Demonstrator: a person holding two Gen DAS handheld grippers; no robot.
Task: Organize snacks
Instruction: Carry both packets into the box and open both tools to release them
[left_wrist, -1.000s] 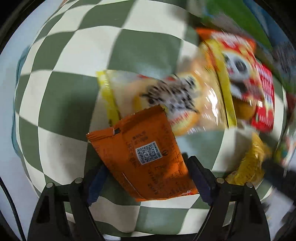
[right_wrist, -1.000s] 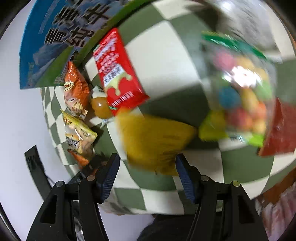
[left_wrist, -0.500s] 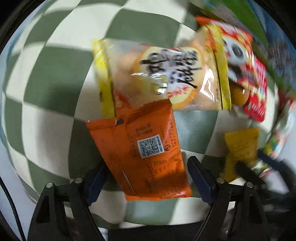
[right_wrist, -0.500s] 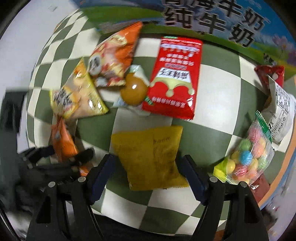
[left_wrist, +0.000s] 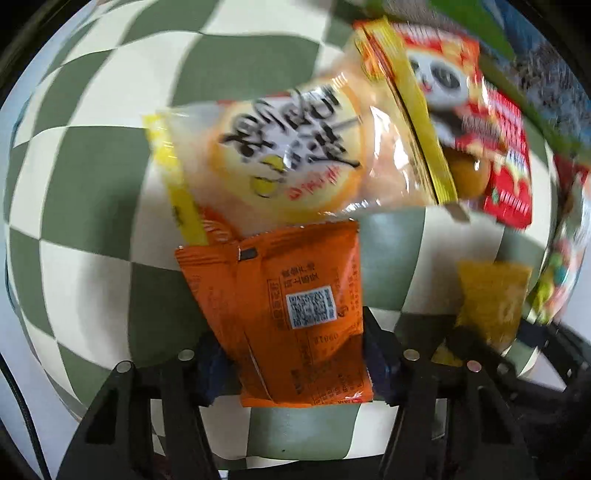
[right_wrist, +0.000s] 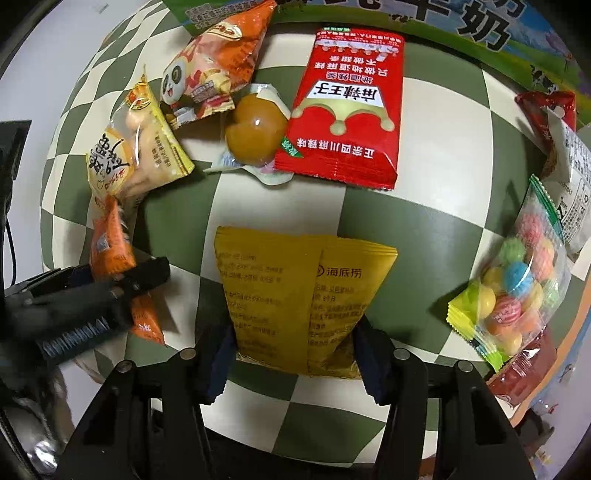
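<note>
The left gripper (left_wrist: 295, 365) grasps the orange sachet (left_wrist: 291, 314) by its sides, its top edge touching the clear biscuit pack (left_wrist: 288, 155), apparently to line it up in the snack row on the checked cloth (left_wrist: 92, 166). The right gripper (right_wrist: 293, 354) likewise clamps the yellow sachet (right_wrist: 295, 291) below the red packet (right_wrist: 351, 110). Only the right wrist view shows the jelly cup (right_wrist: 255, 129), the candy bag (right_wrist: 517, 291) and the left tool side-on; the blurred left view adds the sachet's QR label.

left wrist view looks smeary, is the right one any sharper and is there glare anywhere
Left wrist view: motion blur, worst on the panda-print packet at upper right; the orange foil packet between the fingers is sharper. Right wrist view: much crisper, print on the yellow foil packet readable; glare spot on the amber jelly cup. Both bulge with fisheye distortion.
</note>
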